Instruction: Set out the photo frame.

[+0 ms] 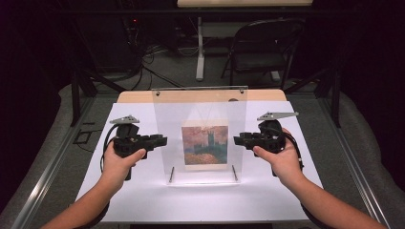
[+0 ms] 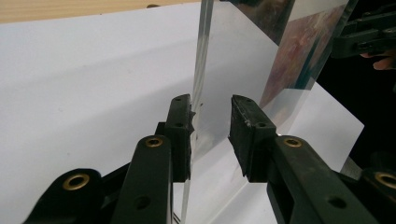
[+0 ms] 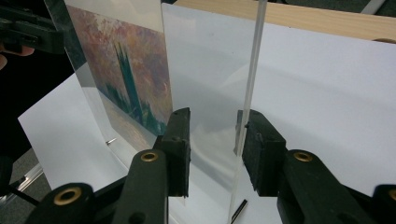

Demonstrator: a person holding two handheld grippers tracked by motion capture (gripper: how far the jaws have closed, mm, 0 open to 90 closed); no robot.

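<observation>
- Left tool (image 1: 161, 140) sits at the left edge of the clear acrylic frame (image 1: 200, 112), its jaws straddling that edge. In the left gripper view the left tool (image 2: 211, 122) has one pad right against the sheet edge and the other standing off with a gap, so it looks released rather than clamped.
- Right tool (image 1: 237, 140) mirrors it at the frame's right edge. In the right gripper view the right tool (image 3: 215, 137) has the sheet edge passing between the jaws, close to one pad with a clear gap to the other; not clenched either.
- Frame stands upright on the white sheet (image 1: 143, 200) that covers the desk (image 1: 133, 97), midway between the two tools, with a small painted picture (image 1: 204, 144) held low in its middle.
- Two short metal pegs (image 1: 171, 174) prop the frame at its foot, on the person's side.
- My reading: the step in hand is lining up both tools on the frame's side edges, a grip about to be taken.
- Next move calls for both tools to close evenly on the thin edges, at matching height, so the frame neither tips nor twists.
</observation>
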